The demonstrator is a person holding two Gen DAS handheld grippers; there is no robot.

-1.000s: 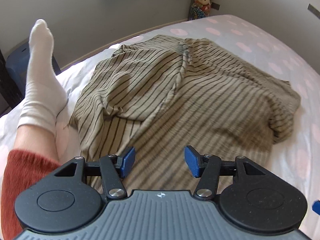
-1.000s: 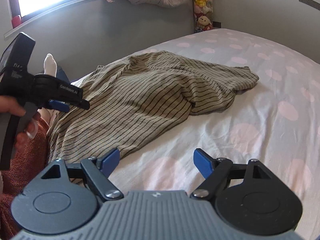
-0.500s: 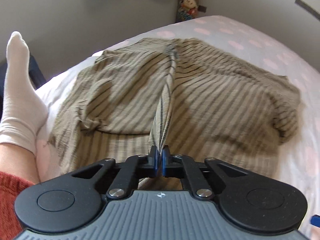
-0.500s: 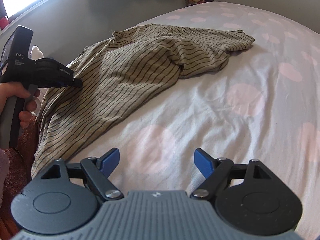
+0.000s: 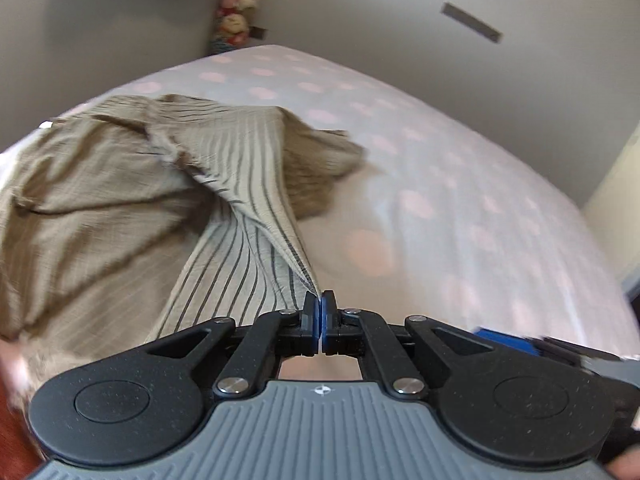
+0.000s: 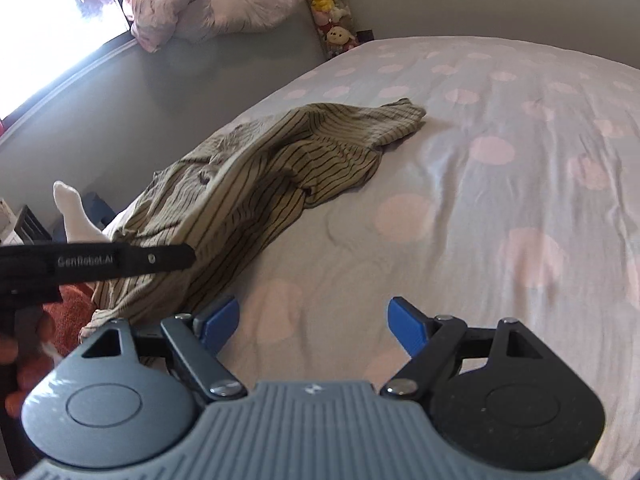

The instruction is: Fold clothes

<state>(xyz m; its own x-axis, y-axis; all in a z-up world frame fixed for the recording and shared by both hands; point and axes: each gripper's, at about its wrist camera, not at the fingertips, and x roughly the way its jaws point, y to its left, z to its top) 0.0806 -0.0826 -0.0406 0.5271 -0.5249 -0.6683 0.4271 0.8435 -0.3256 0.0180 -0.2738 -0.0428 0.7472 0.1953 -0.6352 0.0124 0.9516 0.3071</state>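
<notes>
The bed [image 6: 500, 208] gives a broad, soft surface for spreading cloth, its right half bare. The shirt [image 6: 256, 184] lies rumpled on the left side, one fold drawn up taut toward the near edge, probably to pull the cloth out flat for folding. The left gripper [image 5: 320, 308] is pinched tight on that fold, which is why it rises in a ridge. The right gripper [image 6: 314, 320] hovers spread wide over bare sheet, near the shirt's hem, holding nothing.

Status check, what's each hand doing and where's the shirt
Left tongs shut on shirt, fabric lifted taut. Right tongs open over bed. Rest of shirt rumpled. Socked foot beside it.
</notes>
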